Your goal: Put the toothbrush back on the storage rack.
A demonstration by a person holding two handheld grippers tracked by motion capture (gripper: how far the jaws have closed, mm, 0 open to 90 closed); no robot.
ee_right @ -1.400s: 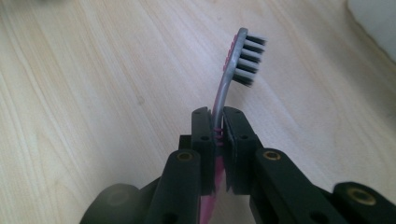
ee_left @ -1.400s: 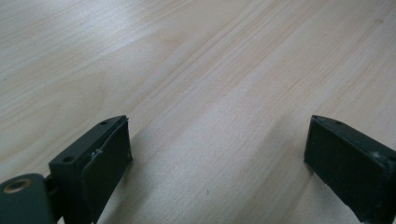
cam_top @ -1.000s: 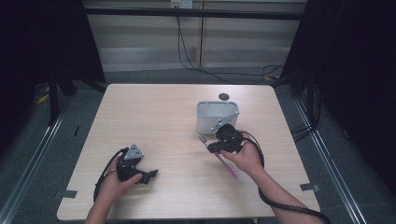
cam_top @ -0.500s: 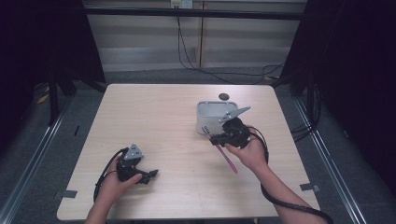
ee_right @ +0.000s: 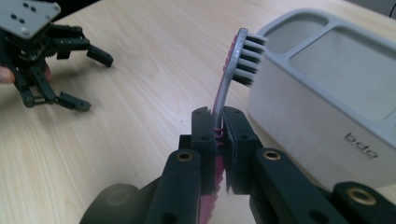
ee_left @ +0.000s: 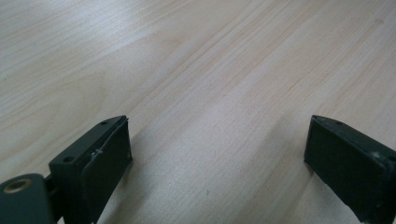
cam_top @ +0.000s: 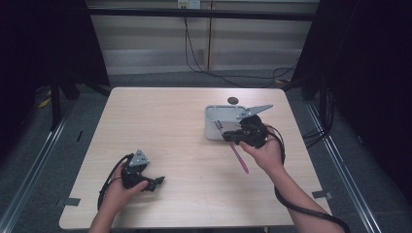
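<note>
Your right hand-held gripper (ee_right: 218, 135), clamped on the toothbrush (ee_right: 231, 79), has lifted it beside the grey holder (ee_right: 327, 116); compartment next. Your left hand-held gripper (ee_left: 219, 154) rests open.

**Lit table, dark surround**

High view: table (cam_top: 160, 126) evenly lit from above, surroundings near black, pic soft and low-res. Left gripper view: pale glare on wood top left, near jaws slightly blurred, soft shadows under them. Right gripper view: toothbrush (ee_right: 233, 70) bristles perhaps slightly motion-blurred.
</note>
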